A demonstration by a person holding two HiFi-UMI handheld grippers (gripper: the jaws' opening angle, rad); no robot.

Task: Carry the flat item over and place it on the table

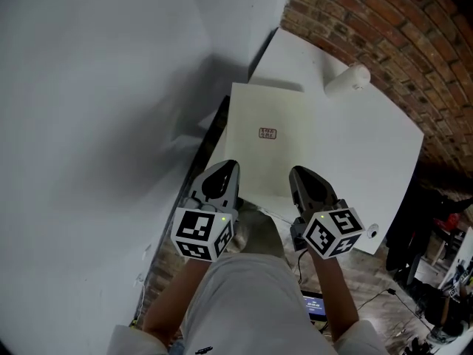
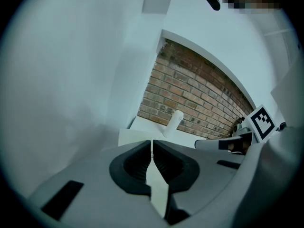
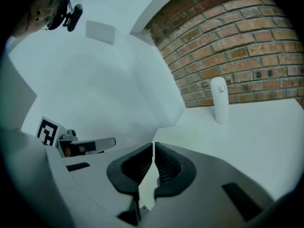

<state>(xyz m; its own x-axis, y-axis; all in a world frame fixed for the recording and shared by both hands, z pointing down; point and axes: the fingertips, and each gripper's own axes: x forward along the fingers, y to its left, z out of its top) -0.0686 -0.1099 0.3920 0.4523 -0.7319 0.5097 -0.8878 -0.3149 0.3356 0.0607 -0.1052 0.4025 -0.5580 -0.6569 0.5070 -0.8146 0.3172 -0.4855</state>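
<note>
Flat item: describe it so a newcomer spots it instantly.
Start at the brick wall; beside it is the white table. Against it shows a cream square panel, near edge pinched by the left gripper and right gripper. Unlike the plain table and white cylinder, it carries a small red label at centre.

Your table (image 1: 295, 58) is a white top, its far side running along the brick wall (image 1: 384, 35). Only one thing clearly stands on it: a white cylinder (image 1: 347, 80), upright, near the wall. The cream flat panel (image 1: 310, 161) overlaps the near-left part; can't tell if it touches the top.
</note>
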